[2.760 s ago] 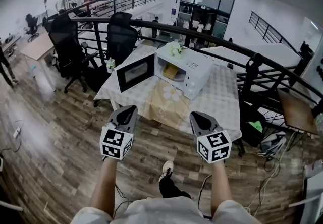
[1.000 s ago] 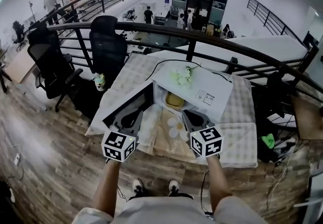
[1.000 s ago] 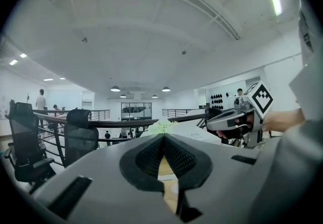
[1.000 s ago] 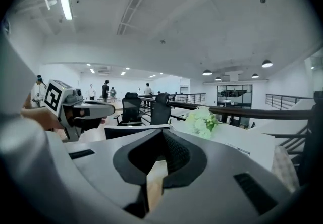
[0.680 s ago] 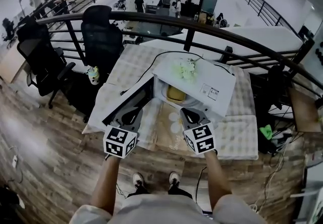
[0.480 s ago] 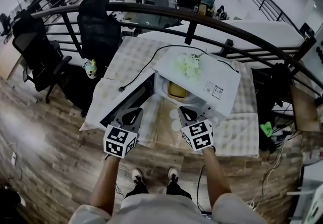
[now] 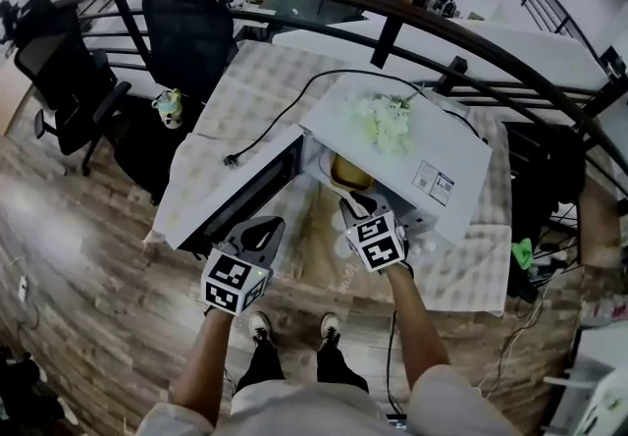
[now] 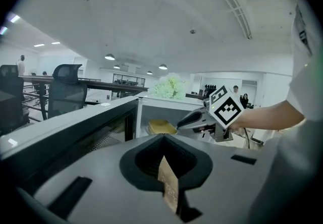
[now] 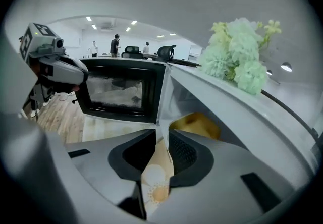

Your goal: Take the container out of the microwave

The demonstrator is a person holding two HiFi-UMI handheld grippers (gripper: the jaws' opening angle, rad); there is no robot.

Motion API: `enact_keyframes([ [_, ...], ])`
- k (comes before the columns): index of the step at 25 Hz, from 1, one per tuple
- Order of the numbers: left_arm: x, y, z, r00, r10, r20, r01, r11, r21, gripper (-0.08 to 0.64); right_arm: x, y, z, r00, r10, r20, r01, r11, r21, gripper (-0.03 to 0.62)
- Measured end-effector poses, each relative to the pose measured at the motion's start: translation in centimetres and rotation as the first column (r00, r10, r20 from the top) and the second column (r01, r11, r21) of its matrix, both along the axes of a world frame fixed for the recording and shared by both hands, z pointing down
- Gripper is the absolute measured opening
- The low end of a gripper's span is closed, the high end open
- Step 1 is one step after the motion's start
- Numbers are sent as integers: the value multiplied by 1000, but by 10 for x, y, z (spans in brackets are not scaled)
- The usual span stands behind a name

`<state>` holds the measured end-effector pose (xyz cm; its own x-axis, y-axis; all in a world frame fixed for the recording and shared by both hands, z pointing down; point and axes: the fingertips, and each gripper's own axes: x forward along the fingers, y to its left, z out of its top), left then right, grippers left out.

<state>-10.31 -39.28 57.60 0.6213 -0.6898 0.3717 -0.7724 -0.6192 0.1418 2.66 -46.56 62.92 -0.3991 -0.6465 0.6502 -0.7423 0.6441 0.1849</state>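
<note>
Head view: I look down on the white microwave (image 7: 437, 144) standing on a cloth-covered table (image 7: 231, 95), its door (image 7: 245, 190) swung wide open toward the left. A bunch of pale flowers (image 7: 385, 120) lies on top of it, and a black cable (image 7: 280, 115) trails across the cloth. The yellow container (image 7: 348, 172) sits inside the microwave cavity, not yet taken out. The right gripper (image 7: 351, 203) reaches toward the mouth of the cavity, its tips just short of the container. In the right gripper view its jaws are opening, with a slim gap between them. Nothing is between the jaws: only the flowered cloth shows through the gap, and the container lies just beyond the tips, a little to the right and untouched. The left gripper (image 7: 265, 231) hangs lower and to the left, in front of the open door and well apart from the container. In the left gripper view its jaws meet at the tips and grip nothing; a thin sliver of cloth shows behind them. From there I can also see the container in the cavity, with the right gripper's tips close beside it.
</note>
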Motion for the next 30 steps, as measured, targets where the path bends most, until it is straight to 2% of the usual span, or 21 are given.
enact_keyframes([
  [5,-1,-3,13,1000,10,-16,-10,1000,-13,14,1,-25,37,994,-40,-100,38,999,-28,112],
  [9,0,1,21,999,51,-2,-51,999,-13,14,-2,-43,55,977,-90,-194,89,996,-10,115],
  [13,-1,6,30,996,84,17,-84,996,-29,14,-4,-53,72,937,-162,-308,160,987,-31,123],
  [19,-11,7,36,997,75,26,-74,996,-40,14,-4,-55,91,879,-228,-418,213,974,-83,103],
  [25,-17,12,32,995,96,38,-96,995,-26,14,-8,-53,95,879,-236,-415,211,972,-107,31],
  [30,-23,20,24,996,91,22,-90,996,-20,14,-16,-35,95,877,-259,-404,226,966,-129,28],
])
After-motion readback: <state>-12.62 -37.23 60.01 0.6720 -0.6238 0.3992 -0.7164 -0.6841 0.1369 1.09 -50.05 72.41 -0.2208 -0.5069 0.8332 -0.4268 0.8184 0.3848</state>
